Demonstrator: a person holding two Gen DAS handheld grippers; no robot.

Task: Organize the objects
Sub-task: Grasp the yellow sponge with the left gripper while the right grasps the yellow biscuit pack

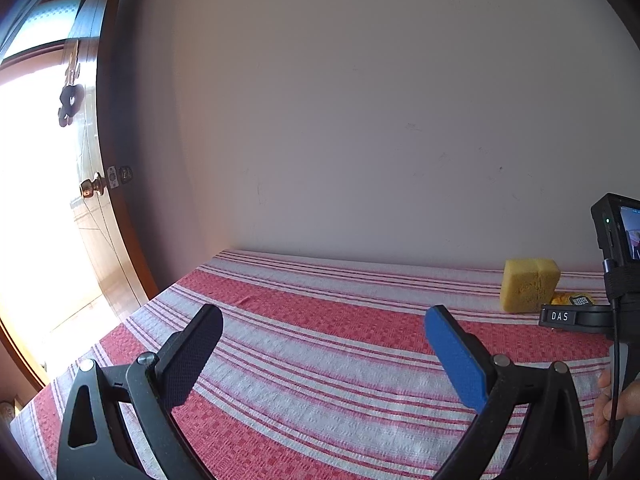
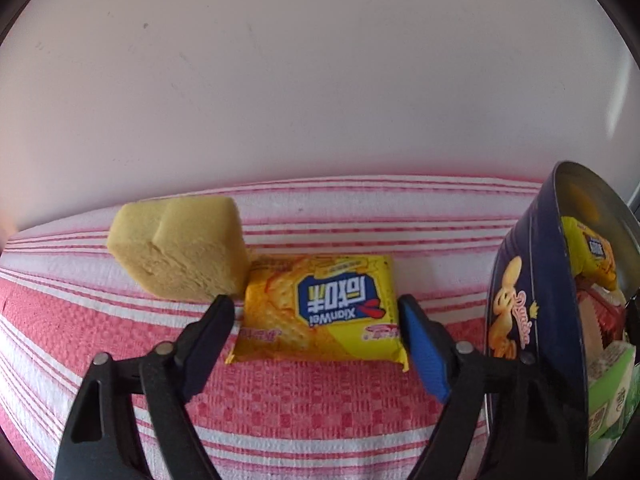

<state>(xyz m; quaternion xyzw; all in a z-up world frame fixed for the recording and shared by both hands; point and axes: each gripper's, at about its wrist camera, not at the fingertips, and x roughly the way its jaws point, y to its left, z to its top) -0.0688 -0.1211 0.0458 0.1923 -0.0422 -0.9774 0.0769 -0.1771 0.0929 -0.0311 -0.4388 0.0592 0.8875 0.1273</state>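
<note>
A yellow snack packet (image 2: 320,308) lies flat on the red-and-white striped cloth (image 2: 280,392). My right gripper (image 2: 314,308) points down at it, one fingertip on each side of the packet; I see no squeeze on the wrapper, so it reads as open. A yellow sponge (image 2: 180,252) sits against the packet's left corner. In the left wrist view, the sponge (image 1: 528,284) and packet (image 1: 572,300) are at the far right. My left gripper (image 1: 324,320) hovers open over bare cloth, holding nothing.
A dark blue cookie tin (image 2: 532,280) stands right of the packet, holding another yellow packet (image 2: 592,256) and a green-white carton (image 2: 612,396). A white wall backs the table. A wooden door (image 1: 100,200) stands left. A hand (image 1: 604,408) shows at right.
</note>
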